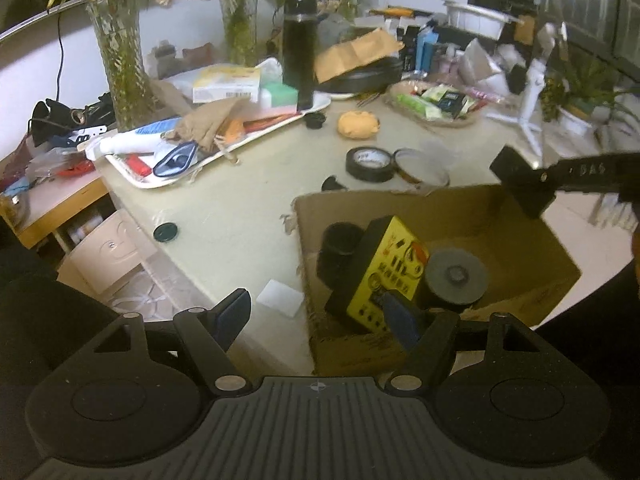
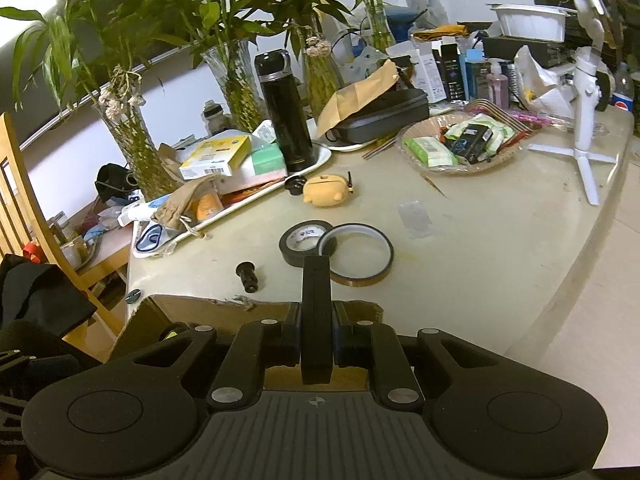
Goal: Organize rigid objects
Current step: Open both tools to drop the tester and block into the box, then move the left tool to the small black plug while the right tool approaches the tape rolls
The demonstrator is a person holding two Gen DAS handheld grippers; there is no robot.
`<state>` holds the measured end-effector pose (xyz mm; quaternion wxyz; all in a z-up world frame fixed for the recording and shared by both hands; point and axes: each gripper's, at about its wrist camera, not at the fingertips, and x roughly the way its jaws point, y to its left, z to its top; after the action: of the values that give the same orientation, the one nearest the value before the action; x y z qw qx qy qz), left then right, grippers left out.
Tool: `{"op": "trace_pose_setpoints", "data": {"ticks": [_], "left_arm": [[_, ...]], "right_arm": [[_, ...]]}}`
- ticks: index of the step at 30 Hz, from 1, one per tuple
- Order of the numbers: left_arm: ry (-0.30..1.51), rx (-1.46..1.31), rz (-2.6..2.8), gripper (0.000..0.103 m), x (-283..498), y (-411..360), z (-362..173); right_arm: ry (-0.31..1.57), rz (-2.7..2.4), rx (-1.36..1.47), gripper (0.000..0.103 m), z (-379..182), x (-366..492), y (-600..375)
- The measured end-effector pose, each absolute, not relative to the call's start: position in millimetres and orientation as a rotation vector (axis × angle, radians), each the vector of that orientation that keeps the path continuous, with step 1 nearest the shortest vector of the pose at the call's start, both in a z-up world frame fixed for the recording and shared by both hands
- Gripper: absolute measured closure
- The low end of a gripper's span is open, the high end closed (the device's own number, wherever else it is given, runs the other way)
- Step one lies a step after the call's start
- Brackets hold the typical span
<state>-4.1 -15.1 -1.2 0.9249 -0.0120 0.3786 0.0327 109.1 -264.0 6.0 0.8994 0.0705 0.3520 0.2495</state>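
Observation:
A cardboard box (image 1: 516, 236) sits at the table's near edge and holds a yellow-and-black device (image 1: 384, 268), a black cylinder (image 1: 340, 248) and a grey disc (image 1: 456, 276). My left gripper (image 1: 320, 316) is open and empty over the box's near left corner. My right gripper (image 2: 316, 344) is shut on a flat black block (image 2: 316, 312), held above the box's far wall (image 2: 216, 310); the block also shows in the left wrist view (image 1: 524, 184). On the table lie a black tape roll (image 2: 304, 242), an amber tape ring (image 2: 360, 256) and a small black knob (image 2: 248, 276).
A white tray (image 2: 320, 160) with boxes, paper and a black flask (image 2: 284, 112) stands at the back left, among glass vases of plants. An orange pig-shaped case (image 2: 326, 190), a bowl of packets (image 2: 460, 144) and a white tripod (image 2: 584, 120) lie further right. A wooden chair (image 2: 24, 208) stands left.

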Motion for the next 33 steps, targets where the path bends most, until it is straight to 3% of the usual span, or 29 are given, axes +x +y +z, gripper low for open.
{"op": "trace_pose_setpoints", "data": {"ticks": [13, 15, 17, 21, 24, 33], "left_arm": [[0.779, -0.051, 0.076, 0.03, -2.8, -11.1, -0.2], [0.778, -0.052, 0.075, 0.03, -3.1, -10.8, 0.0], [0.779, -0.049, 0.075, 0.03, -3.1, -10.7, 0.0], [0.779, -0.045, 0.074, 0.03, -3.4, -11.2, 0.6], [0.777, -0.048, 0.075, 0.03, -3.3, -11.4, 0.4], [0.776, -0.046, 0.072, 0.03, -3.4, -12.2, 0.3]], "right_arm": [[0.8, 0.52, 0.091, 0.083, -3.7, 104.8, -253.3], [0.798, 0.536, 0.053, 0.068, -4.2, 102.4, -247.2], [0.775, 0.537, 0.025, 0.037, -2.3, 99.2, -243.3], [0.736, 0.536, 0.022, 0.008, 1.8, 97.4, -243.3], [0.72, 0.513, 0.026, 0.001, 3.2, 99.0, -245.4], [0.721, 0.479, 0.025, 0.0, 1.2, 101.3, -247.8]]}}
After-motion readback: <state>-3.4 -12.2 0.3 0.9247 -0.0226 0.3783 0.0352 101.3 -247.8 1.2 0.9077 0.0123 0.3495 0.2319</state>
